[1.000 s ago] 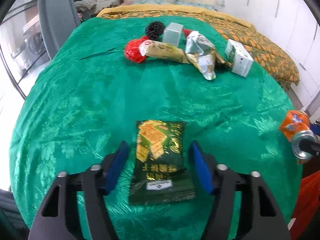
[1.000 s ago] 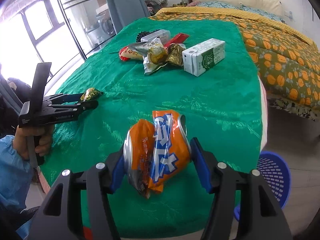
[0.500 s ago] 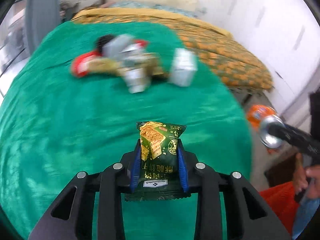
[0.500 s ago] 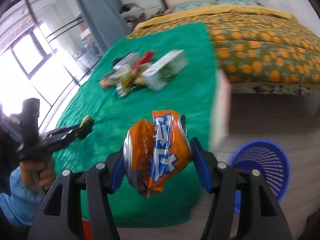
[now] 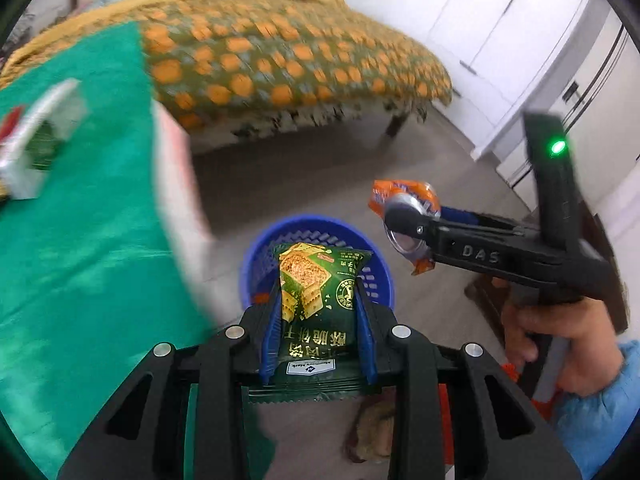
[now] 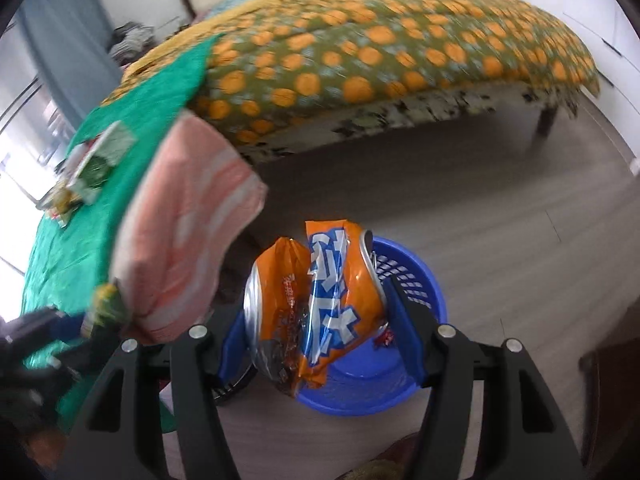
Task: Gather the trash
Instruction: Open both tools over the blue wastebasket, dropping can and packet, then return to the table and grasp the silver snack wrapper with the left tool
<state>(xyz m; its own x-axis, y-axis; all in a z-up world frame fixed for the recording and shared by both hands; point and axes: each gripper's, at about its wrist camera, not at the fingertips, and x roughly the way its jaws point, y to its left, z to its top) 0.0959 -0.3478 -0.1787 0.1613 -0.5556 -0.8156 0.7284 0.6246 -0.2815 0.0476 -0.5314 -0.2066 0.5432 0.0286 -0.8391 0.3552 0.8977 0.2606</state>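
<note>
Your left claw [image 5: 316, 316] is clamped on a green cracker packet [image 5: 318, 300]; the blue pads [image 5: 271, 332] press its two long sides, the top half of the packet sticks out past the fingertips and its crimped bottom edge hangs back toward the camera. The jaws stand narrow, having just closed in on it. Seen from the left wrist, the packet sits directly in front of the blue basket [image 5: 256, 268] on the floor, whose rim shows on either side of it.

Your right claw [image 6: 316, 312] holds a crushed orange can [image 6: 316, 304] between its pads, jaws at a middling width and pressed against the dented sides. From the right wrist the can overlaps the near rim of the same basket [image 6: 424, 292], which lies just beyond and below it. In the left wrist view that claw [image 5: 404, 224] comes in from the right with the can [image 5: 408, 204] at its tip, up and to the right of the basket, your hand [image 5: 560, 336] and a blue sleeve [image 5: 596, 412] behind it.

The counter [image 5: 72, 240], covered in green cloth, lies off to the left with a blurred white carton [image 5: 36, 144] on it. A pink striped cloth [image 6: 188, 236] hangs over the counter's near edge. Behind stands a bed [image 6: 380, 44] with an orange-spotted cover
</note>
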